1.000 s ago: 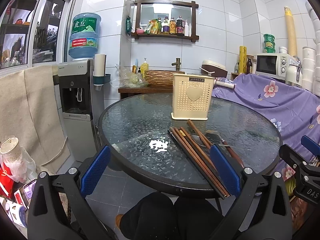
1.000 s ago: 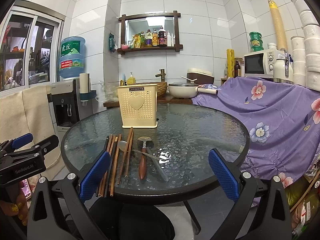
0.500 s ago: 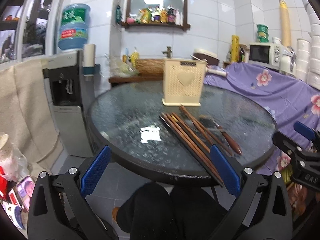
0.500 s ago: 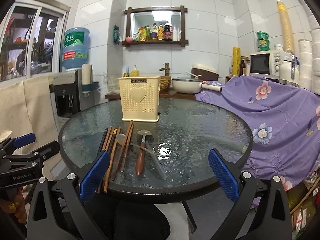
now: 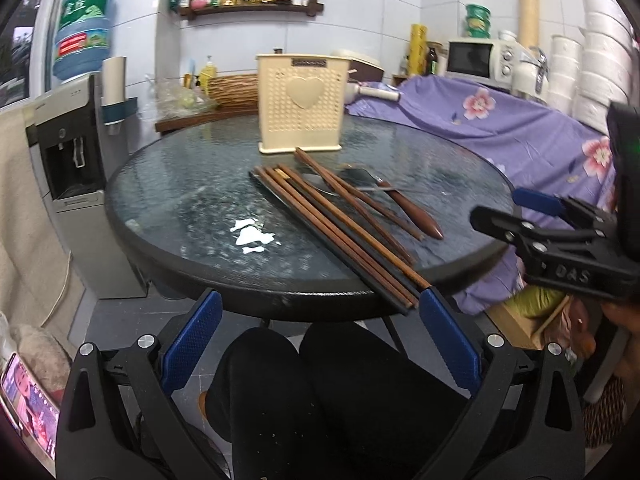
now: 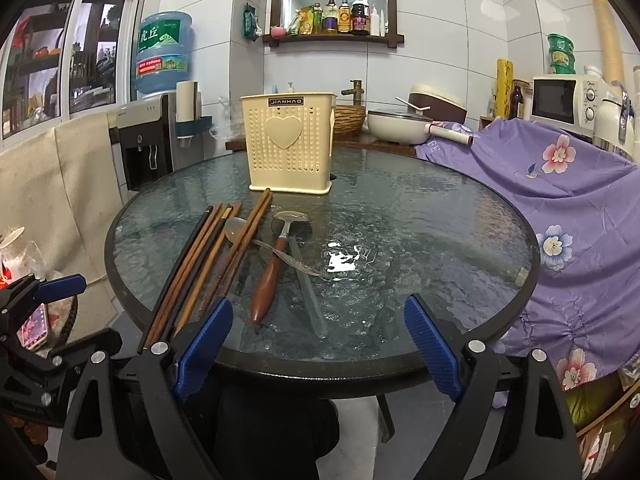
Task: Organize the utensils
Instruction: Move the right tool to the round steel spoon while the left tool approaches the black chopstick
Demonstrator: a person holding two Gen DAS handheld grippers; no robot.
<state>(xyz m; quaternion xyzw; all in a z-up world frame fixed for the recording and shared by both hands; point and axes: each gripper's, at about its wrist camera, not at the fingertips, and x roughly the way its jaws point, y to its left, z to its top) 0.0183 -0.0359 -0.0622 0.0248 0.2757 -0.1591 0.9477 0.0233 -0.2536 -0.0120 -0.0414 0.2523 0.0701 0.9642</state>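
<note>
We have moved both grippers closer to the bench (image 6: 400, 364). Our left gripper (image 5: 320, 344) and right gripper (image 6: 320, 344) have fingers wide open, holding nothing. The chopsticks (image 6: 200, 264) and spoons (image 6: 276, 256) lie before the holder (image 6: 290, 146), so sorting hasn't started.

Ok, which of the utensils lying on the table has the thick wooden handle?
The small spatula, right of the chopsticks. Its handle is a fat, rounded reddish-brown wood; the spoon crossing it is all metal, and the chopsticks are thin straight sticks.
</note>
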